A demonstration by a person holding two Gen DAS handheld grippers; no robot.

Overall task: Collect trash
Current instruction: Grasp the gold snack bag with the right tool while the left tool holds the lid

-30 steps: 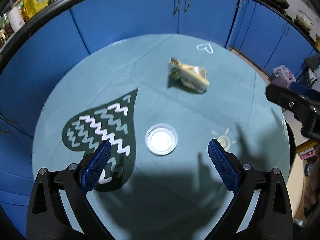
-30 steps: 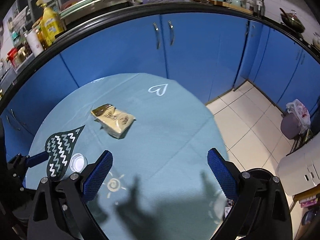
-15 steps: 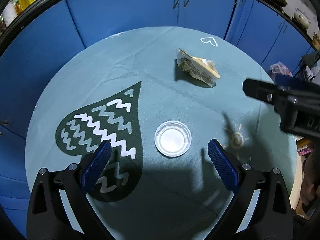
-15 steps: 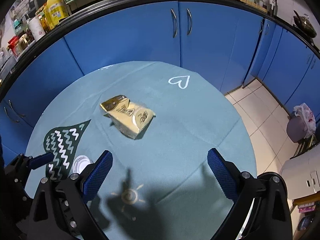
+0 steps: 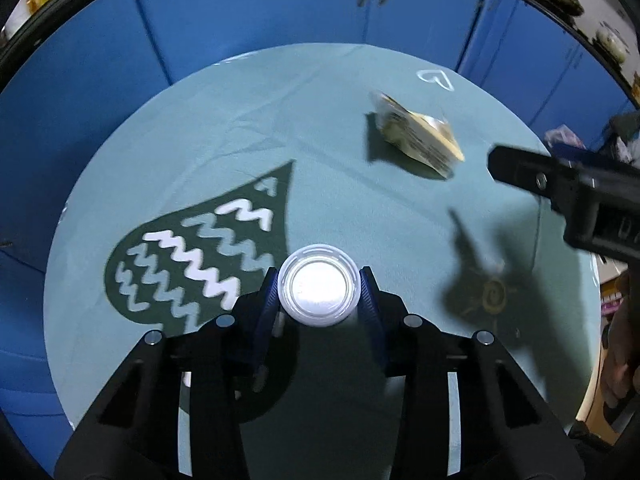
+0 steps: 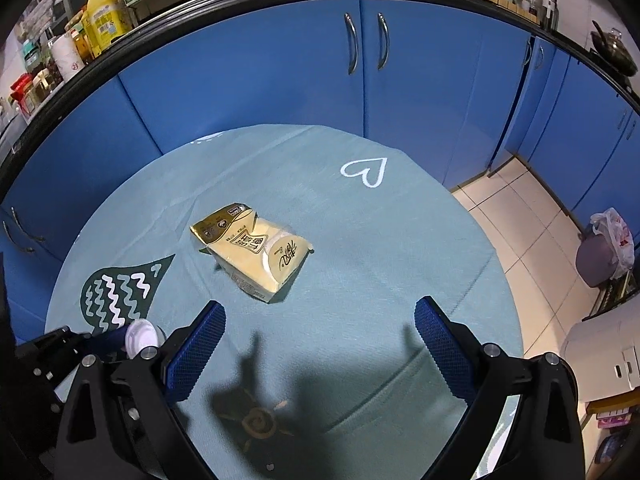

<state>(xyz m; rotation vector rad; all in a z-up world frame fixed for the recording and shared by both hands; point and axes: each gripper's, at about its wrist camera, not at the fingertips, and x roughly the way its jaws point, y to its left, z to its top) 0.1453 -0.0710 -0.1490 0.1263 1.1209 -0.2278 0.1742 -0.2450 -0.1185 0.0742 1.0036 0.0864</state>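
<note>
On the round bench [image 6: 400,264] with its teal printed cloth, the left hand-held gripper [image 5: 319,294] has its blue ribbed fingers [image 5: 269,300] pressed against both sides of a small round white plastic lid [image 5: 319,290], next to the dark green heart print [image 5: 200,256]. Farther across the cloth (well apart from the lid) lies a crumpled yellow-and-gold paper carton [image 6: 253,249], flat on its side. The right hand-held gripper [image 6: 318,342] hovers over the bench short of the carton, fingers spread wide with nothing between them.
</note>
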